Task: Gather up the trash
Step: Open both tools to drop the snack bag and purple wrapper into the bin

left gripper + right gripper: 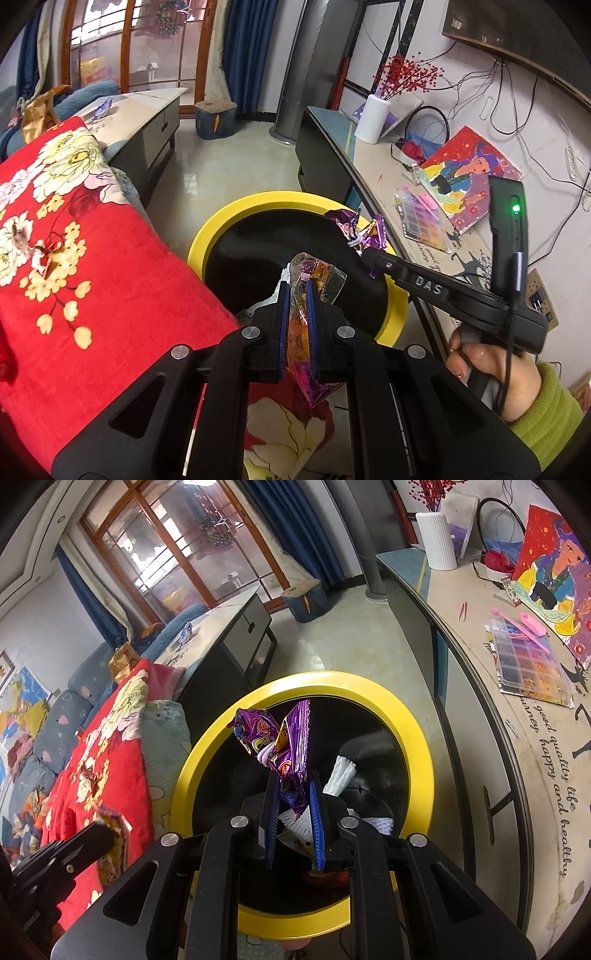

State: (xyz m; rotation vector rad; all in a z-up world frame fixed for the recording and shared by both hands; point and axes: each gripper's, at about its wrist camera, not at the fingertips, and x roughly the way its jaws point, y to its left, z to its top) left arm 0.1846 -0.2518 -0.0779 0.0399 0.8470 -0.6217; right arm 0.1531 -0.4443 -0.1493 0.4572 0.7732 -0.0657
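1. Left tool [297, 314] seen clamped narrow on an orange-and-purple foil wrapper [306, 295]; wrapper pinched between the blue pads, crumpled top sticking out above them, a tail hanging below.
2. Right tool [291, 805] likewise closed on a purple snack wrapper [286, 738], gripped low, most of the foil fanned out above the pads.
3. Both pieces of trash held over the black mouth of the yellow-rimmed bin [369, 690]; bin standing on the floor between the bed with the red floral blanket [92, 258] and the long worktop [517, 738]. White paper and other scraps [341, 775] already lying inside.
4. Judged step: release of both wrappers into the bin. In the left wrist view, purple wrapper [364, 232] sat near the far rim, so judged worth carrying it further toward the middle before letting go; light foil may drift or catch on the rim.
5. Advised: tips lowered toward the opening, pads opened fully, since crinkled foil can cling to one pad; a small shake if it sticks.
6. Advised: tools kept apart during release; right tool's arm crossed just ahead of the left wrapper in the left wrist view, so a snag looked possible.
7. More trash noted for afterwards: a small crumpled scrap [42, 253] on the blanket and a wrapper [101, 109] on the far low cabinet [147, 122].
8. Person's hand [491, 373] in a green sleeve gripping the right tool's handle.
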